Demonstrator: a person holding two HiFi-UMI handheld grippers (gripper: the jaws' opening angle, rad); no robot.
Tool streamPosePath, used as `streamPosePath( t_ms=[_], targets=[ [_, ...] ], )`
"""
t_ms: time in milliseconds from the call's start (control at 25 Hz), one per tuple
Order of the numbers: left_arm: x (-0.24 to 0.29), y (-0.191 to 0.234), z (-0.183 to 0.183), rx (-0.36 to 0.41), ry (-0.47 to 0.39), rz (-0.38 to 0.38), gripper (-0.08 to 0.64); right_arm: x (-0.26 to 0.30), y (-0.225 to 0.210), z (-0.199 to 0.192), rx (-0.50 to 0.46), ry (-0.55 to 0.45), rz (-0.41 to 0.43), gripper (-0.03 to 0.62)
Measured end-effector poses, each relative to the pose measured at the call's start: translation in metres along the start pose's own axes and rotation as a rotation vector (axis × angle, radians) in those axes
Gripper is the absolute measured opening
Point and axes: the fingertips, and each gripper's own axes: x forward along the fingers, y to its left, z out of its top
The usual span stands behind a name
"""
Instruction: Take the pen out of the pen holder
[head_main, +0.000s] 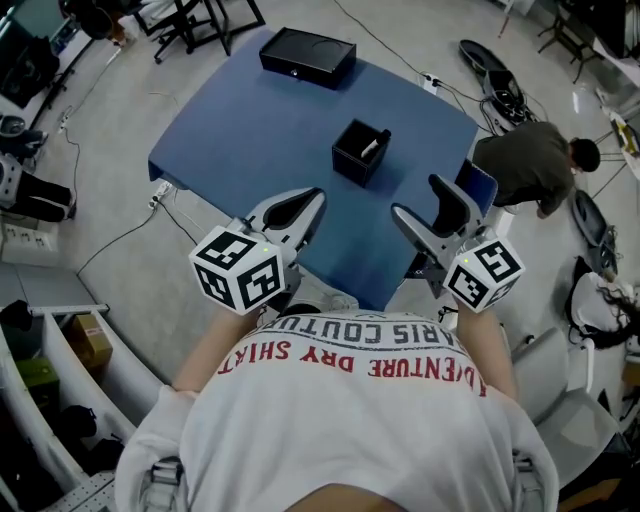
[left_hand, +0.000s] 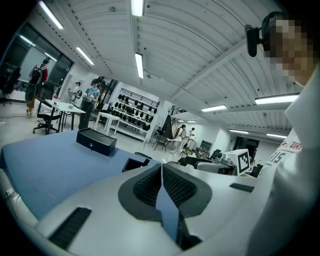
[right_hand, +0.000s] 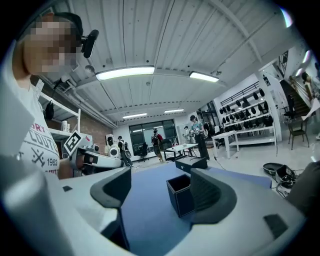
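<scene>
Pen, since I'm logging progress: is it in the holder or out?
In: the head view shows the pen leaning inside the black holder.

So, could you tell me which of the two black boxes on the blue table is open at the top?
The smaller, square pen holder: its top is open and a pen shows inside. The flat box at the far edge is closed.

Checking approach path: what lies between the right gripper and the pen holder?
Only bare blue table lies between the right gripper and the pen holder, as the head and right gripper views show.
</scene>
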Motion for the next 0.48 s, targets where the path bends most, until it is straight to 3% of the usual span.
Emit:
streamPosePath(
  t_ms=[480],
  targets=[
    [0.021,0.031,0.002,-0.024,0.029,-0.021,0.032,0.040,-0.025,0.001,0.013,0.012,-0.039,0.351]
  ],
)
